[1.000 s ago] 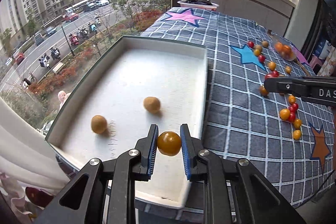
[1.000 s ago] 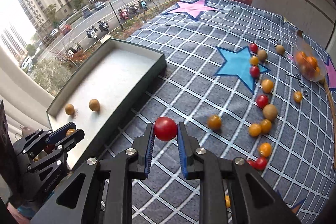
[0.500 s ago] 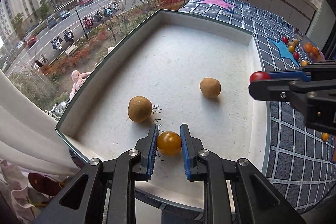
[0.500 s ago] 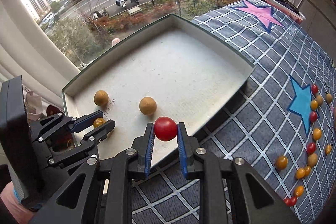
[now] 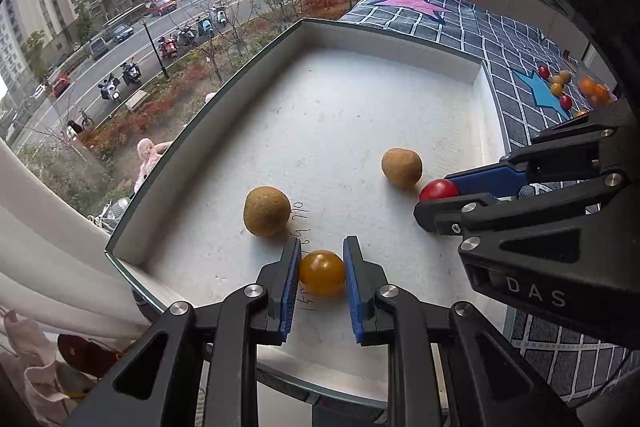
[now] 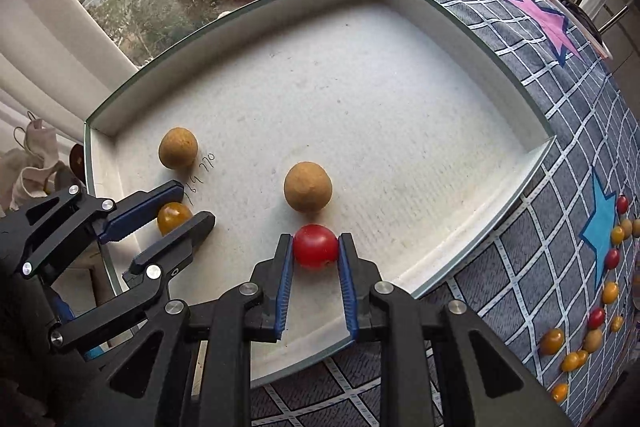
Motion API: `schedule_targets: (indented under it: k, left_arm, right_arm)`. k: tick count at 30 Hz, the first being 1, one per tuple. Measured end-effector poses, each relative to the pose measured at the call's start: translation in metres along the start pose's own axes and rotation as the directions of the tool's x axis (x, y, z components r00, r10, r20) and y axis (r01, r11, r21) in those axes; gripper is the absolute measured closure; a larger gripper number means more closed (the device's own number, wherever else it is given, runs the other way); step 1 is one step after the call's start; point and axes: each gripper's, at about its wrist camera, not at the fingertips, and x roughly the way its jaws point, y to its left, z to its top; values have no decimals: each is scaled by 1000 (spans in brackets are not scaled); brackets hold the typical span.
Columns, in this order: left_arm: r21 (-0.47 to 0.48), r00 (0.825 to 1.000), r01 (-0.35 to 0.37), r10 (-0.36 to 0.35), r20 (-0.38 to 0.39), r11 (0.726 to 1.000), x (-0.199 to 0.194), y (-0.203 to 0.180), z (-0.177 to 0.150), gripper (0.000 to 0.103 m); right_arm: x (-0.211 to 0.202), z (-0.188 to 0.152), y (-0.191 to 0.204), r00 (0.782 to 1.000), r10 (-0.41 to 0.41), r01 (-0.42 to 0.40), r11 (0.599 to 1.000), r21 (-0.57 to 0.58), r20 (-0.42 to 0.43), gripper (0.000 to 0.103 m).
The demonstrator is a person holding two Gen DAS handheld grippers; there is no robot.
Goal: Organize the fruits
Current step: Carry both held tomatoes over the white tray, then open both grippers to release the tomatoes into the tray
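Note:
My left gripper (image 5: 322, 269) is shut on a yellow cherry tomato (image 5: 322, 273), held low over the near corner of the white tray (image 5: 400, 39). In the right wrist view the same left gripper (image 6: 188, 205) and yellow cherry tomato (image 6: 173, 218) sit at the tray's left end. My right gripper (image 6: 315, 245) is shut on a red cherry tomato (image 6: 315, 246) just above the tray floor (image 6: 360, 107), close in front of a brown longan (image 6: 307, 187). A second brown longan (image 6: 178, 148) lies beside handwriting on the floor. From the left wrist, the right gripper (image 5: 434, 197) and red cherry tomato (image 5: 438, 190) come in from the right.
Several red, yellow and brown fruits (image 6: 612, 259) lie scattered on the checked blue cloth (image 6: 540, 267) right of the tray. A clear bag of orange fruit (image 5: 596, 93) rests further back. A window with a street far below runs along the tray's far side; curtains (image 5: 48, 227) hang left.
The right gripper has carried the red tomato from over the cloth into the tray and lowered it beside the longan. The left gripper with the yellow tomato moved in earlier and has since held still.

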Motion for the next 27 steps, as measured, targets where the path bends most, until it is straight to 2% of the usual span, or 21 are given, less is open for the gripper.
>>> schedule_targets:
  k: [2,4,6,8,9,11,14,20,27]
  left_arm:
    - [-4,1000,1,-1,3,1000,-1,1,-1,80]
    - [-8,1000,1,-1,4,1000,-1,2,-2,80]
    - [-9,1000,-2,2,2,1000,-1,1,-2,80]
    - [-6,1000,-6,6,-2,1000,-1,1,-1,79]
    - [-5,1000,-8,8,-5,1000,-1,1,0,73]
    - [-12,1000,-6,7,7,1000,-3,1,0,17]
    - [6,998,-16,15,69,1000,-15,-3,0,15]
    - [33,998,-2,0,61,999,-22,-12,0,15]
    - [68,997,-3,-2,71,998,-36,-28,1,15]
  right_arm:
    - [-1,1,-4,1000,20,-21,1000,16,2,77]
    - [-6,-1,-9,999,32,-33,999,35,16,68]
    - [-14,0,-13,999,28,-30,998,46,43,45]
    - [-23,-2,-15,997,21,-24,999,47,69,40]
    - [-27,-3,-16,997,20,-24,999,47,80,40]
    - [-35,-5,-18,995,16,-22,998,54,102,35]
    - [-45,-11,-22,991,1,-11,997,74,137,33]
    - [-63,-19,-35,981,-8,-20,989,143,195,23]
    - [-76,-49,-72,975,-22,-35,968,248,222,23]
